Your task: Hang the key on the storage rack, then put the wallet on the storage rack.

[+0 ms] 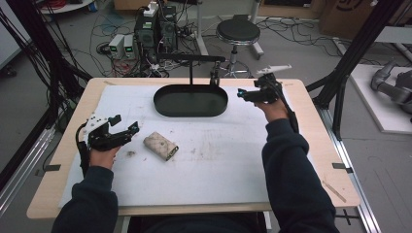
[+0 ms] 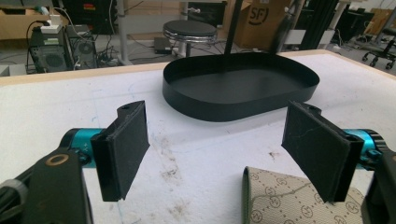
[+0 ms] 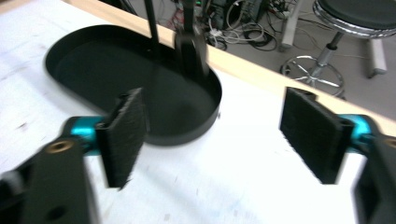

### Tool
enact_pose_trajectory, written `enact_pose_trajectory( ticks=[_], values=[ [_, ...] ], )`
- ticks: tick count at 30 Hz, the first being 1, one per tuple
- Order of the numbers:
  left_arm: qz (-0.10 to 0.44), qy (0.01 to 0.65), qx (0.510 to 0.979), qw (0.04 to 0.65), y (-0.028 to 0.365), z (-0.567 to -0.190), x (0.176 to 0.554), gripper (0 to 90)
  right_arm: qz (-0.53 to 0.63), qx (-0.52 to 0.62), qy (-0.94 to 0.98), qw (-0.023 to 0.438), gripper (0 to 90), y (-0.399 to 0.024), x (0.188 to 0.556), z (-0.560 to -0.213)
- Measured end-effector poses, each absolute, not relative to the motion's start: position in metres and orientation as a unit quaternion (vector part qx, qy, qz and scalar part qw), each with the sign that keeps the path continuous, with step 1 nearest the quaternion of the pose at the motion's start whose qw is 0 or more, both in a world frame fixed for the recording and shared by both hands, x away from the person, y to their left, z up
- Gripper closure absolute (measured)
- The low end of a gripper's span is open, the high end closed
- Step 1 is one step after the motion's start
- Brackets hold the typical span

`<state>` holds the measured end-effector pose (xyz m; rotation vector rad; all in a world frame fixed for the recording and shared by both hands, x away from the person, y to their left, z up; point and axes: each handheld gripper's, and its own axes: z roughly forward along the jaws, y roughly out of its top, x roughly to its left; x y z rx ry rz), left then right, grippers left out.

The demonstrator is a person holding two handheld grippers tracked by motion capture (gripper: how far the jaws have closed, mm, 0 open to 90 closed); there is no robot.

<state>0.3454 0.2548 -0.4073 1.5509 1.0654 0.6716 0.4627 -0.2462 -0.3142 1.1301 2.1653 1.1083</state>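
Note:
A beige patterned pouch (image 1: 161, 145) lies on the white mat, left of the middle. My left gripper (image 1: 126, 124) stands open just left of it, pointing at it. In the left gripper view the pouch (image 2: 289, 200) lies low beside the right jaw, and nothing is between the pads of my left gripper (image 2: 224, 154). A black oval tray (image 1: 190, 112) sits at the back of the mat. My right gripper (image 1: 248, 90) hovers open at the tray's right end. In the right gripper view my right gripper (image 3: 217, 135) has wide, bare jaws, with the tray (image 3: 187, 133) just beyond them.
A black stand (image 1: 191, 59) with a crossbar rises behind the tray, and a dark clip (image 3: 191, 51) hangs from it over the tray's far right end. A stool (image 1: 237, 31) and computer boxes (image 1: 155, 29) stand on the floor beyond the table. The mat shows dirt marks (image 1: 206, 153).

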Motion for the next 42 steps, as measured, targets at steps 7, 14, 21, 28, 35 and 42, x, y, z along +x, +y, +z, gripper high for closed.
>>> enact_pose_trajectory(
  ticks=[7,14,21,28,35,42],
  values=[
    [0.285,0.448,0.656,0.536,0.254,-0.407,0.345,22.4,0.390,0.366,0.798,0.276,20.0,-0.274,0.412,-0.348],
    [0.288,0.448,0.656,0.535,0.254,-0.407,0.345,22.5,0.392,0.366,0.797,0.277,20.0,-0.275,0.395,-0.367],
    [0.292,0.453,0.652,0.533,0.256,-0.407,0.345,22.5,0.413,0.371,0.789,0.264,20.0,-0.267,0.387,-0.368],
    [0.295,0.456,0.648,0.534,0.257,-0.407,0.346,22.9,0.430,0.369,0.787,0.244,20.0,-0.253,0.381,-0.376],
    [0.300,0.454,0.650,0.530,0.258,-0.405,0.344,22.9,0.440,0.348,0.797,0.223,20.0,-0.225,0.378,-0.381],
    [0.308,0.460,0.643,0.529,0.263,-0.403,0.343,22.9,0.454,0.321,0.808,0.193,20.0,-0.188,0.378,-0.385]
  ],
)
